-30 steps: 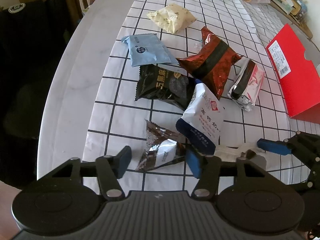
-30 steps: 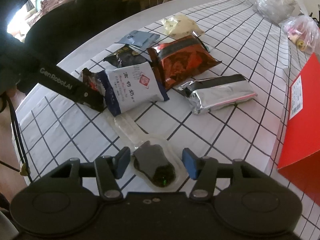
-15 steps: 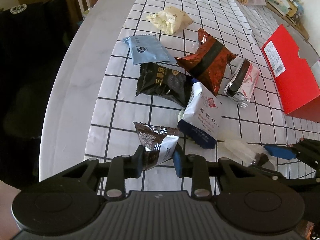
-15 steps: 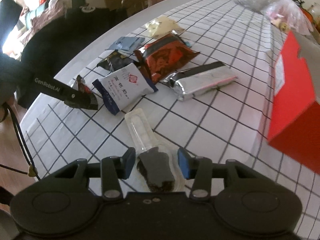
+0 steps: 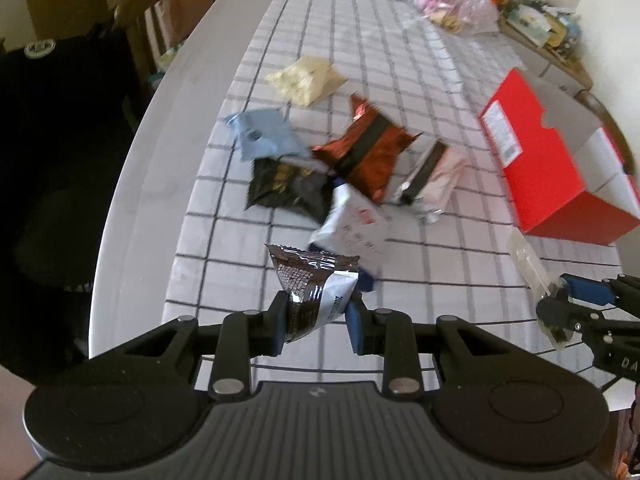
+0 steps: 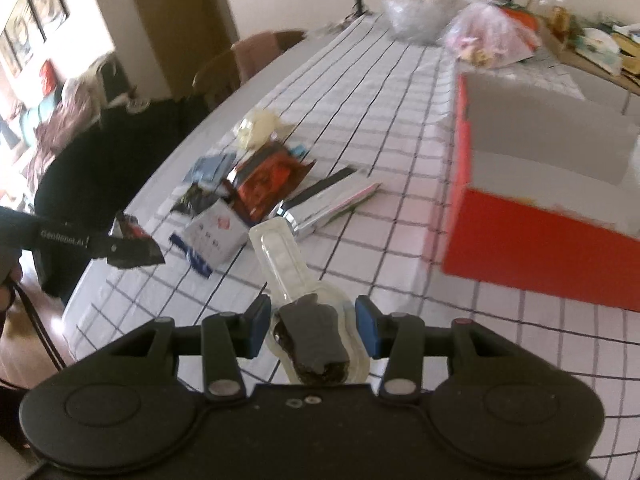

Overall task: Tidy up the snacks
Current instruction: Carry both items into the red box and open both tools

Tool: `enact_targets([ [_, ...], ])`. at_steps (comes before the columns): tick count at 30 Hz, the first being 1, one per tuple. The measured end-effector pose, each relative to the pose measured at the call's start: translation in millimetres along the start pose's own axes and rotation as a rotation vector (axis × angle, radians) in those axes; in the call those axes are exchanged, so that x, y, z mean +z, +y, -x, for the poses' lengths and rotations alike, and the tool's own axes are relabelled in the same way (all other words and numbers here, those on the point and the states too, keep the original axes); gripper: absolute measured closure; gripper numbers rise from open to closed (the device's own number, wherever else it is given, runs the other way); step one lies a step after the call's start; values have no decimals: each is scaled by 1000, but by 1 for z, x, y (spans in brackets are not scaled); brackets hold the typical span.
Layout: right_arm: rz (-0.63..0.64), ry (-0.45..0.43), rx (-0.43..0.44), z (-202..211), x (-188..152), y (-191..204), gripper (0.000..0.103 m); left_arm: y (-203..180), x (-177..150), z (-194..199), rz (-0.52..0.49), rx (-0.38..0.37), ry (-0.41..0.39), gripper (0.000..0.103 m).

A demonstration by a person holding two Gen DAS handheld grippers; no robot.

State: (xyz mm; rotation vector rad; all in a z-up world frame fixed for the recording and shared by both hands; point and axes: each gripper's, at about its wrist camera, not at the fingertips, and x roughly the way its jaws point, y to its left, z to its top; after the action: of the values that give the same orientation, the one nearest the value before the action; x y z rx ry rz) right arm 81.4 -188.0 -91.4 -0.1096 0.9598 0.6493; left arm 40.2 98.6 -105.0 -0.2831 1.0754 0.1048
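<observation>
Lifting two snacks at once off the checked table, I have a packet in each hand-held gripper, with the open red box waiting to the right.

My left hand-held gripper is clamped on the lower edge of a brown-and-white packet, clear of the cloth; my right hand-held gripper has its pads against the sides of a clear sleeve holding a dark snack, its long empty end sticking out ahead. Beyond lie the white-and-blue pouch, black, red, silver, pale-blue and cream packets, still loose. My worry: the slick, half-empty sleeve could slide out or snag the box wall, and the left packet, held only by its edge, may swing and drop.
</observation>
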Motion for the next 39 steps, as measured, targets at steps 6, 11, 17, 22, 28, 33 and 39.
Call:
enact_targets([
  [6,-51,-69,-18,30,8,-21,58,-31,10,21,-42,-45,-47,74],
  [11,-86,-125,-41,52,16,-42,58,-67,22,33,-100,-75,-91,74],
  [17,-122,-167,-82,69,23,-73,58,-119,37,37,-173,-113,-124,74],
  [22,-160,-186,-118,80,28,-107,58,-166,50,36,-237,-140,-142,74],
  [28,-195,-194,-152,90,37,-149,58,-218,65,26,-282,-145,-137,74],
  [33,-222,-191,-170,93,47,-183,58,-255,82,12,-293,-131,-121,74],
  [39,-227,-165,-182,85,63,-220,58,-292,102,-7,-306,-115,-102,74],
])
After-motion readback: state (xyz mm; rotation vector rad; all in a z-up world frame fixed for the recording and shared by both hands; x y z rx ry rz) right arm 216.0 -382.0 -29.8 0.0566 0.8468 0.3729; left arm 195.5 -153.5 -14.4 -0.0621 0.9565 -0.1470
